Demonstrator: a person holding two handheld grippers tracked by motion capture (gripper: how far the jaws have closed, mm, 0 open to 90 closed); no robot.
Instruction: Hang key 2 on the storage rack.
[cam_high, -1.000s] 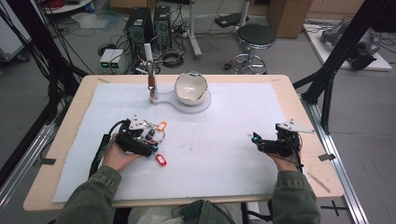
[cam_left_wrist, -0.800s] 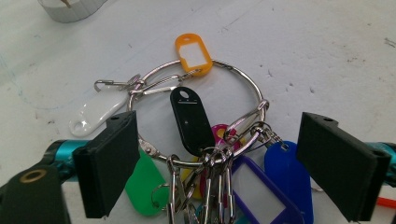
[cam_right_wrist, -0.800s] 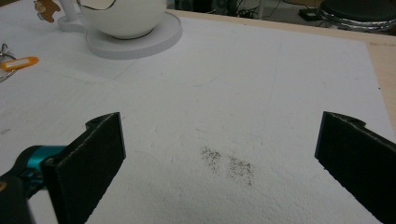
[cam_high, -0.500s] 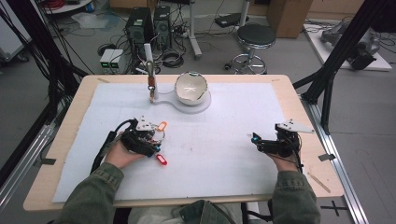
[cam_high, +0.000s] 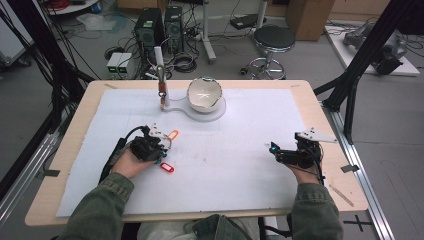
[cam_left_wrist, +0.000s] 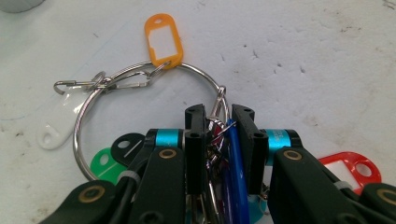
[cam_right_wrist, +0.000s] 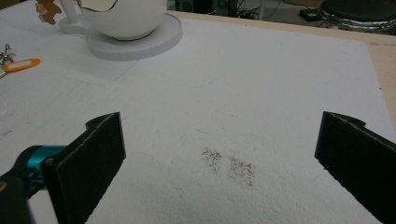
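Observation:
A large metal key ring (cam_left_wrist: 88, 107) lies on the white mat, strung with an orange tag (cam_left_wrist: 163, 39), a white tag (cam_left_wrist: 58, 123), a green tag (cam_left_wrist: 103, 161), a black tag (cam_left_wrist: 128, 143) and a red tag (cam_left_wrist: 350, 165). My left gripper (cam_left_wrist: 218, 116) has just been closing and is shut on a blue tag (cam_left_wrist: 236, 163) and the small wire clips beside it. From above, the left gripper (cam_high: 159, 146) sits between the orange tag (cam_high: 172, 134) and the red tag (cam_high: 167, 167). My right gripper (cam_right_wrist: 219, 130) rests open on the mat with nothing between its pads, at the right (cam_high: 278, 151).
A white bowl (cam_high: 204, 94) stands on a round white base (cam_high: 214, 114) at the back middle, with a thin post (cam_high: 161, 82) rising to its left. The bowl (cam_right_wrist: 123, 18) shows far ahead of the right gripper. The white mat (cam_high: 235, 165) covers most of the wooden table (cam_high: 330, 130).
The left hand has shifted slightly over the bunch of tags. The orange and red tags lie about where they were. The right hand has kept still.

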